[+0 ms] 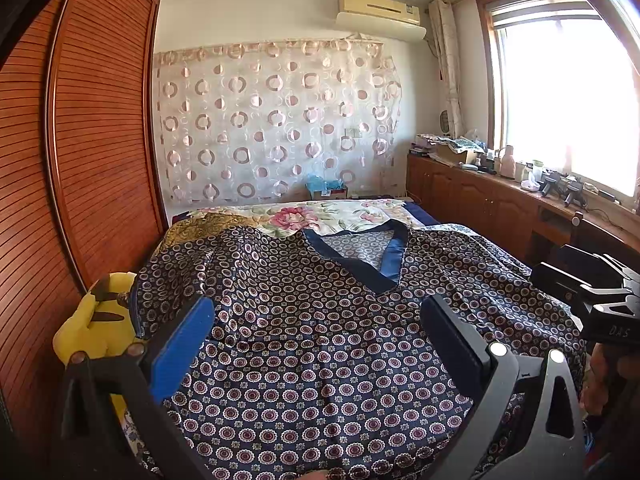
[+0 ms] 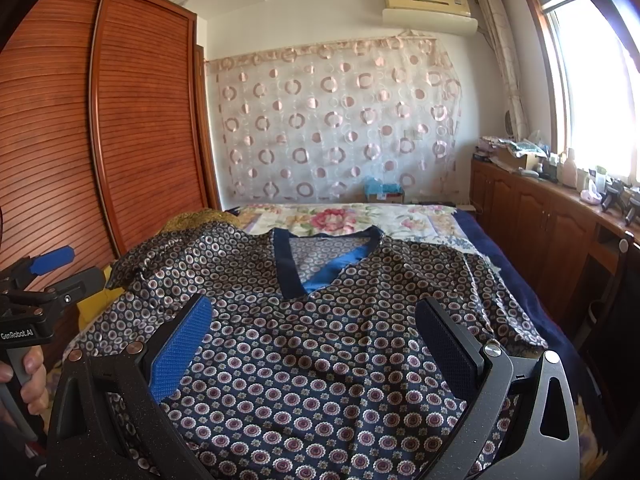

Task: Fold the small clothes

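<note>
Left wrist view shows one garment, a navy patterned top (image 1: 320,340), spread flat across the near half of the bed (image 1: 424,216), its V-neck with a plain blue band pointing toward the foot of the picture and its two sleeves reaching toward the bed's left and right edges. The cloth is thin and glossy, printed all over with small round flower medallions, and it lies in soft wrinkles. The left tongs (image 1: 320,344) stand wide apart above the top's middle, gripping nothing; each of their two fingers carries a ribbed blue pad (image 1: 180,348). At the bed's left edge one yellow plush toy (image 1: 96,328) sits just beside the left sleeve, against the slatted wooden wardrobe (image 1: 100,140). A floral quilt (image 1: 320,212) covers the far half of the bed.

In the right wrist view the right tongs (image 2: 316,344) are likewise wide and empty over the same top (image 2: 320,360), and a hand (image 2: 28,376) holds the handle of the other tool at the left edge of the frame. Behind the bed hangs one sheer curtain (image 2: 336,120) with ring patterns, one air conditioner (image 2: 428,4) above it, and a low wooden cabinet (image 2: 532,216) crowded with small items runs under the window (image 2: 600,80) along the right wall.
</note>
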Available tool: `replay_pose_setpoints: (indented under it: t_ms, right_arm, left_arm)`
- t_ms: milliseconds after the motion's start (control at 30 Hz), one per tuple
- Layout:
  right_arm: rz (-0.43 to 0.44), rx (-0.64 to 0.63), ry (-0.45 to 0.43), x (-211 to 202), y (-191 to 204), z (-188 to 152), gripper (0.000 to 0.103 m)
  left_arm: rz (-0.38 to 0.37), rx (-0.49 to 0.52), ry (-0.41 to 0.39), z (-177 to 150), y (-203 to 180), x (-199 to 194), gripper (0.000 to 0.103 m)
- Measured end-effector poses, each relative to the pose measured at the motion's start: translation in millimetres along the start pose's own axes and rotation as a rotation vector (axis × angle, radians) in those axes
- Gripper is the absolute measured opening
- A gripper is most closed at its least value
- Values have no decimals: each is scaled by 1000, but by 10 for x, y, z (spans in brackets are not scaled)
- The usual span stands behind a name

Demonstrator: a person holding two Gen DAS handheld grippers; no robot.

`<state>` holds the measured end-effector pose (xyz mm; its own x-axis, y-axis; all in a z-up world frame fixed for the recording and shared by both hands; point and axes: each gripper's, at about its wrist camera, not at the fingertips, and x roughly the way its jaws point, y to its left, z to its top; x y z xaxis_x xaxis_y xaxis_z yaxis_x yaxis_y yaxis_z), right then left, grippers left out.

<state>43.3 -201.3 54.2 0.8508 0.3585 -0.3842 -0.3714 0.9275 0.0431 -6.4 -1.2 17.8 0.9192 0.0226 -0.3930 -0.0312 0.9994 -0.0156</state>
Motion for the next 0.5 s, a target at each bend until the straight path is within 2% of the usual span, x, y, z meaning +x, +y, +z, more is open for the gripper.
replay_pose_setpoints:
  t_ms: [500]
  right_arm:
    - [2, 1, -1, 7, -11, -7, 103]
  left_arm:
    - [3, 2, -2, 1, -5, -1, 103]
